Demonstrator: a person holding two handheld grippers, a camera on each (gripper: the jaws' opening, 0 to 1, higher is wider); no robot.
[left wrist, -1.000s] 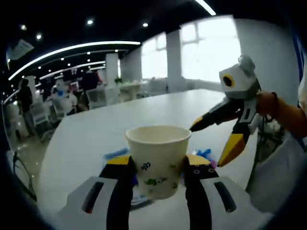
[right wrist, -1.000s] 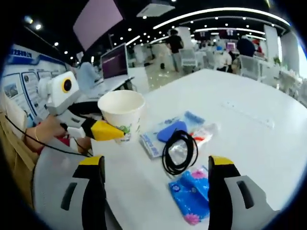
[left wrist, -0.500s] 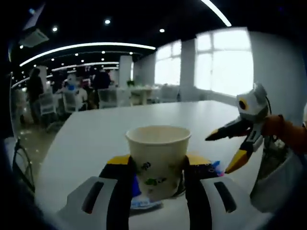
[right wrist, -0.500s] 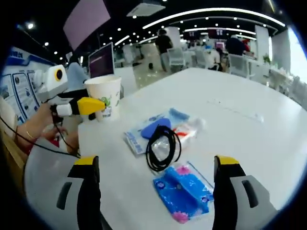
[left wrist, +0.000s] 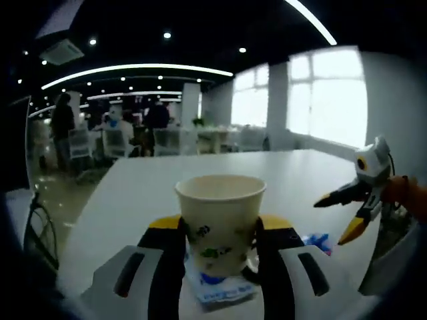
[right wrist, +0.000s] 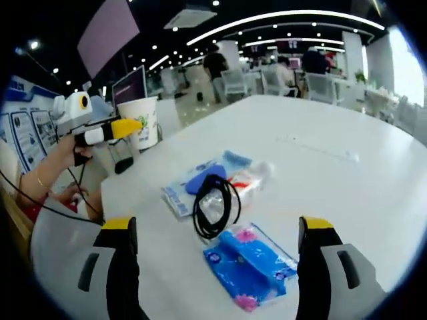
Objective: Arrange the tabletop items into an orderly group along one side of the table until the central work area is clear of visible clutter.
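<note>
Table (right wrist: pixel 347 180) held three packets and one coiled black cable (right wrist: pixel 215 205) in the right gripper view, where the right gripper (right wrist: pixel 217 267) stood wide apart near them, while the left gripper (left wrist: pixel 217 257) clamped one paper cup (left wrist: pixel 219 223) at the far-left edge.

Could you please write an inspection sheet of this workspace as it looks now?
Surface: large white table, mostly bare.
Job's things: beige paper cup with green print, carried off the table near its edge.
Clutter: blue floral packet, blue-and-white flat pouch, clear plastic wrapper, grouped together.
Grippers: left gripper shut on the cup; right gripper open, empty, above the packet.
Cables: black coiled cable lying over the pouch and wrapper.
Surroundings: open office with chairs, people, ceiling light strips.
</note>
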